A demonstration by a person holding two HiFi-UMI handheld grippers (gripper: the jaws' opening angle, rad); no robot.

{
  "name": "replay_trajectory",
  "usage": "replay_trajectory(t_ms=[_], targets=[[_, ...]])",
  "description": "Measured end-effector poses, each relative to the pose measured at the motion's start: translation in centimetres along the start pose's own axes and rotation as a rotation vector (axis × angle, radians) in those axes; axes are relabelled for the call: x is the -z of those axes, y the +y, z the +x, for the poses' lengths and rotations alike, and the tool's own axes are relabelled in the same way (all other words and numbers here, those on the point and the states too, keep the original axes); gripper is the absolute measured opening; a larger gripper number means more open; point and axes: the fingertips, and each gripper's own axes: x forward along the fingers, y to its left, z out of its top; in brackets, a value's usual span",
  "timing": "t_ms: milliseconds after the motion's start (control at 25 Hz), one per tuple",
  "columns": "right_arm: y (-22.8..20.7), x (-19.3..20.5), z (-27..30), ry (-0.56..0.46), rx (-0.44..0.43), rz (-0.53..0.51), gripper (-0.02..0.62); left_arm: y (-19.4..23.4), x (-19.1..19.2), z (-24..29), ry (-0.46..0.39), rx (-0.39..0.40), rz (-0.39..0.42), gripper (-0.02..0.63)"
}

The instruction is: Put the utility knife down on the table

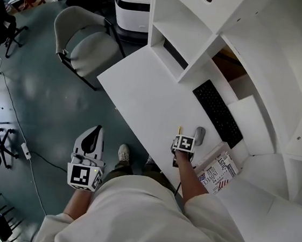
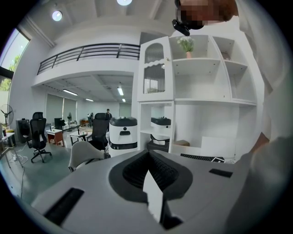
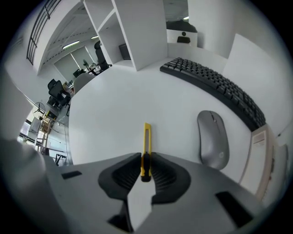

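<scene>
The utility knife (image 3: 146, 145) is slim and yellow with a dark rear end. My right gripper (image 3: 145, 170) is shut on that rear end, and the yellow body sticks out ahead of the pads toward the white table (image 3: 114, 114). Whether its tip touches the tabletop I cannot tell. In the head view the right gripper (image 1: 183, 146) points steeply down over the table's near edge, with the knife (image 1: 180, 130) tip showing just beyond it. My left gripper (image 1: 89, 147) hangs off the table over the floor, jaws together and holding nothing.
A grey mouse (image 3: 213, 139) lies close to the right of the knife, with a black keyboard (image 3: 215, 84) beyond it. A printed book (image 1: 218, 171) sits at the table's near right. White shelves (image 1: 199, 31) stand behind, and a grey chair (image 1: 87, 42) stands at the far left.
</scene>
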Motion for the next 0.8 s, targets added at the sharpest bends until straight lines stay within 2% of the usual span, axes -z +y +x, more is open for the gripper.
replay_trajectory(t_ms=[480,800], targets=[[-0.21,0.05,0.71,0.097,0.006,0.076,0.074,0.36,0.44,0.51,-0.002,0.001,-0.02,0.0],[0.08,0.55,0.68,0.111,-0.009,0.081,0.075,0.96,0.5,0.29,-0.007,-0.003,-0.03,0.0]])
